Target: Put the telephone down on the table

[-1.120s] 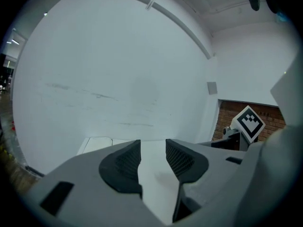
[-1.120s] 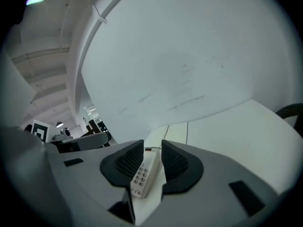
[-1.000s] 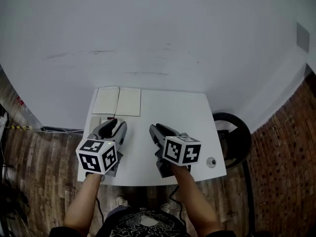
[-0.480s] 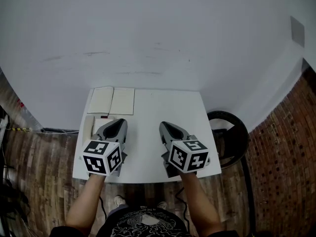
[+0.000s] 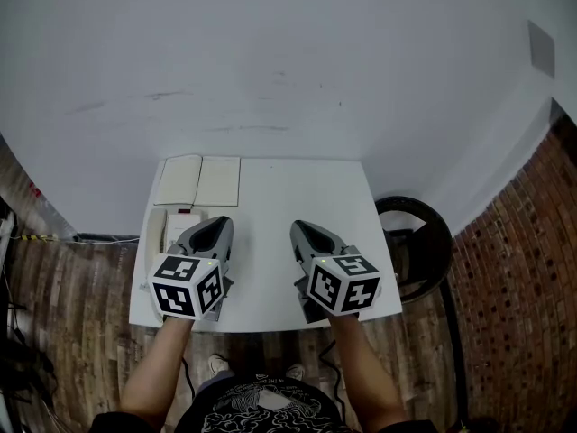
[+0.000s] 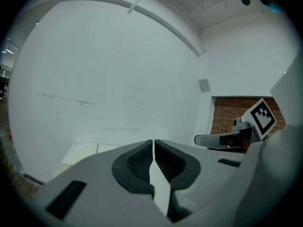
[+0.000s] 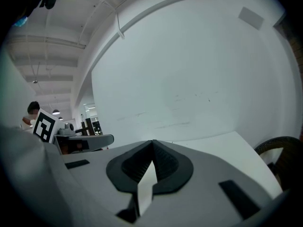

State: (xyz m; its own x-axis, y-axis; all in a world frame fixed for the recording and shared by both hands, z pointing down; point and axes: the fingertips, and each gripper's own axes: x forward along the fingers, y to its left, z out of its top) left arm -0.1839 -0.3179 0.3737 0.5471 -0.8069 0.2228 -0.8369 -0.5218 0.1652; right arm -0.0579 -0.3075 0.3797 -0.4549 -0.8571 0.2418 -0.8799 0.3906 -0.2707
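Seen from above, a person stands at the near edge of a white table point(image 5: 288, 197), both bare forearms reaching forward and roughly parallel, a two-jaw gripper in each hand. The left gripper point(image 5: 215, 227) is held over the near left part of the table and the right gripper point(image 5: 304, 232) over the near middle. They are level with one another and a little apart, each pointing toward the far white wall point(image 5: 288, 52), with their marker cubes nearest the body.

In the left gripper view, the left gripper's point(image 6: 153, 144) jaws are pressed together with nothing between them. The right gripper's point(image 7: 152, 144) jaws are likewise closed tight on nothing in its own view.

The telephone point(image 5: 168, 228), pale with a small red mark on top, sits on the table by its left edge. It lies just beside the left gripper on its left and is partly covered by it from above; neither gripper holds it. An open notebook point(image 5: 198, 180) lies flat at the table's far left corner, just beyond the telephone. A black round seat point(image 5: 416, 242) stands on the floor off the table's right side.
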